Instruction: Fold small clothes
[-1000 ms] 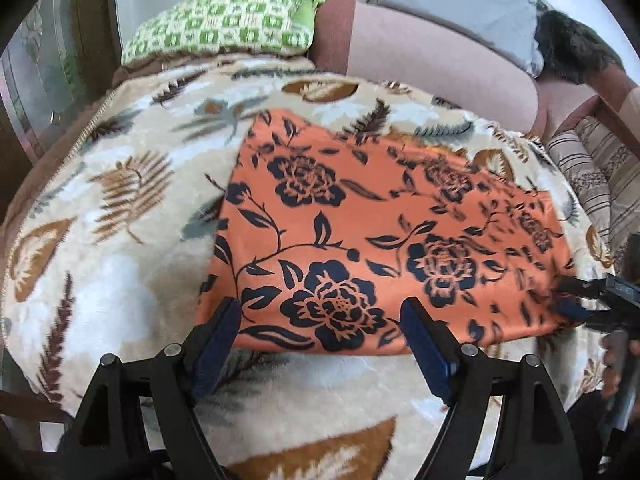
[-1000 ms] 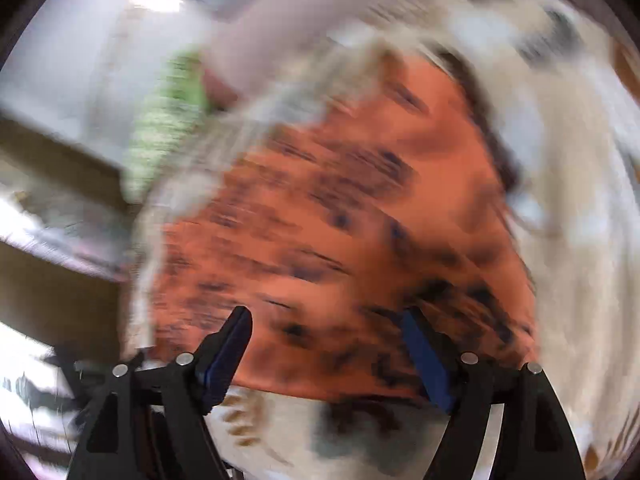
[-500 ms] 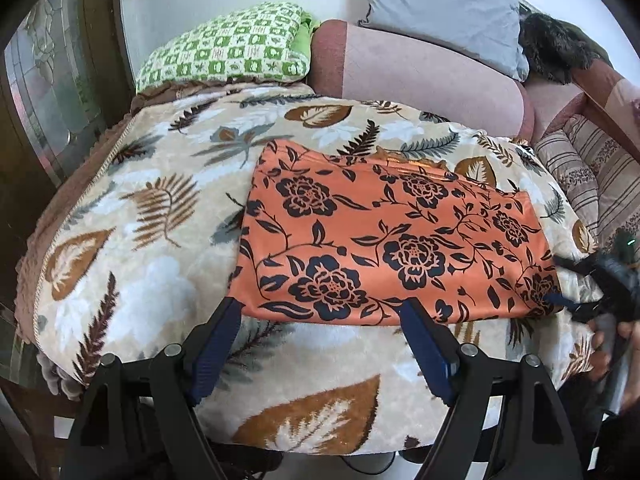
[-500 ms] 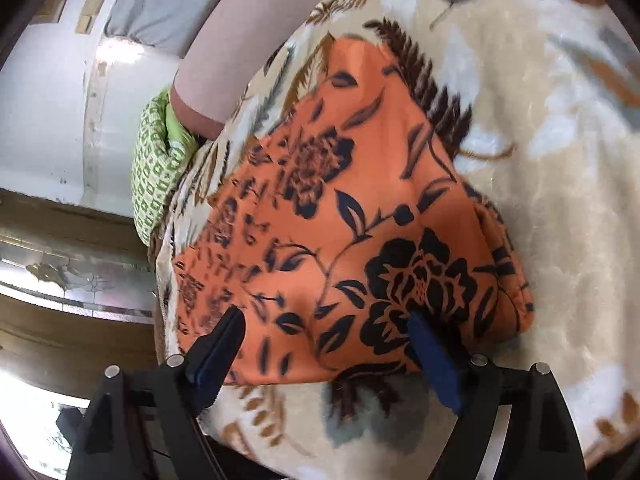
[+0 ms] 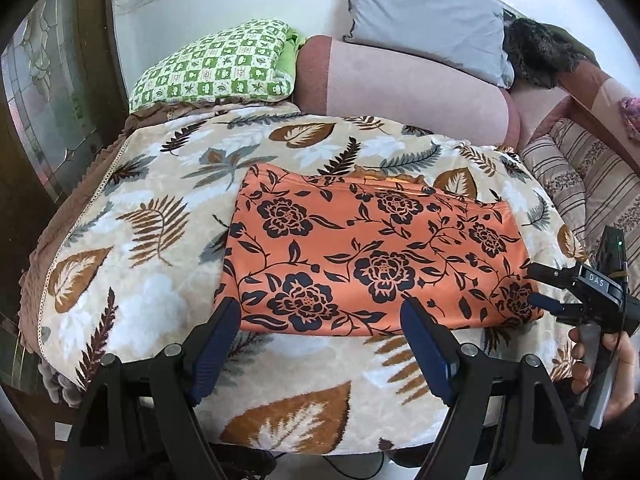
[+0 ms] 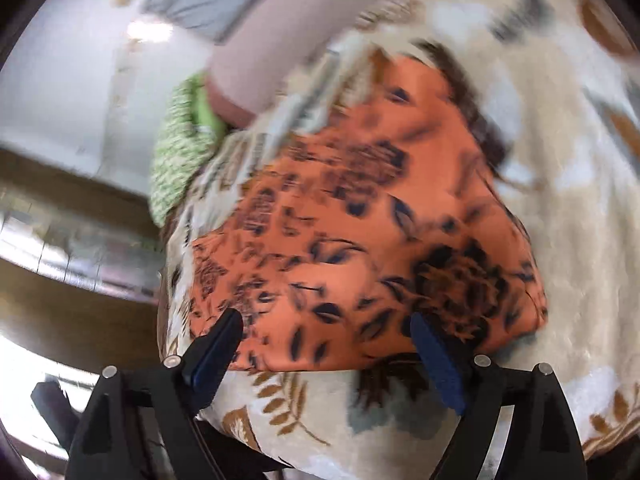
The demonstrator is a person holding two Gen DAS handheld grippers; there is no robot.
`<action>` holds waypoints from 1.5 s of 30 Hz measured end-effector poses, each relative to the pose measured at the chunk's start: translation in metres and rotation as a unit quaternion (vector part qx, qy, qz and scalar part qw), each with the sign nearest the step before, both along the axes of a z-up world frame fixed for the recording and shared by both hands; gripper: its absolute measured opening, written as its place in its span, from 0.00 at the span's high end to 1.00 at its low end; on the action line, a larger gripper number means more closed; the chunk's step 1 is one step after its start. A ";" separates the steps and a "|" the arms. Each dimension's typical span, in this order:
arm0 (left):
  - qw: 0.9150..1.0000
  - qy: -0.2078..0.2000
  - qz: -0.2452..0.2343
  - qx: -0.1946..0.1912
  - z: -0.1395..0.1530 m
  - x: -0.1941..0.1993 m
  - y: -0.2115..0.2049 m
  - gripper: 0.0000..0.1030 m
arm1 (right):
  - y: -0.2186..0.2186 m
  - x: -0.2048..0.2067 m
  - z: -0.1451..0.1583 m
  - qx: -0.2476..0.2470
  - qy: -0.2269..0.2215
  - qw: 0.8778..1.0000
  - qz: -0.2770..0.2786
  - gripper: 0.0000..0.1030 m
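Fingers spread wide, both hand-held grippers — left [image 5: 320, 336], right [image 6: 326, 342] — hover level at the orange floral cloth's [image 5: 372, 256] near edge.

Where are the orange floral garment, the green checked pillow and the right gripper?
orange floral garment [image 5: 372, 256], left wrist view, middle of the cloth.
green checked pillow [image 5: 216, 68], left wrist view, its top face.
right gripper [image 5: 534, 288], left wrist view, between its fingertips.

We see bare leaf-print blanket [image 5: 132, 248] left of the orange floral cloth [image 5: 372, 256] and along its near edge; pillows [image 5: 216, 68] and a bolster [image 5: 412, 92] close the far side.
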State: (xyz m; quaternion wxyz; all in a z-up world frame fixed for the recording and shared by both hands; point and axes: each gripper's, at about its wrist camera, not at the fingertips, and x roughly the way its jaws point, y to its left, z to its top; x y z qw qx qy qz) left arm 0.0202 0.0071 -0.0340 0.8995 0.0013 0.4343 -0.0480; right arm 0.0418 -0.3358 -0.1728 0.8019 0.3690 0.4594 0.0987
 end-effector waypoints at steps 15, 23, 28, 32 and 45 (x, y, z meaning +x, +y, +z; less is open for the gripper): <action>1.000 0.001 0.023 -0.014 -0.013 0.006 0.016 0.20 | -0.017 -0.024 -0.012 0.056 -0.010 0.996 -0.064 0.14; 0.999 0.037 0.026 -0.020 -0.051 0.021 0.015 0.20 | -0.032 -0.064 -0.042 0.180 0.005 0.972 -0.152 0.14; 0.999 0.043 0.017 -0.027 -0.063 0.039 0.010 0.20 | -0.037 -0.051 -0.052 0.169 0.041 0.969 -0.174 0.14; 0.999 0.046 0.012 -0.024 -0.071 0.053 0.005 0.20 | -0.053 -0.054 -0.065 0.173 0.050 0.961 -0.210 0.14; 0.995 0.089 -0.007 0.046 -0.131 0.116 -0.039 0.20 | -0.064 -0.023 -0.064 0.093 0.048 0.969 -0.225 0.29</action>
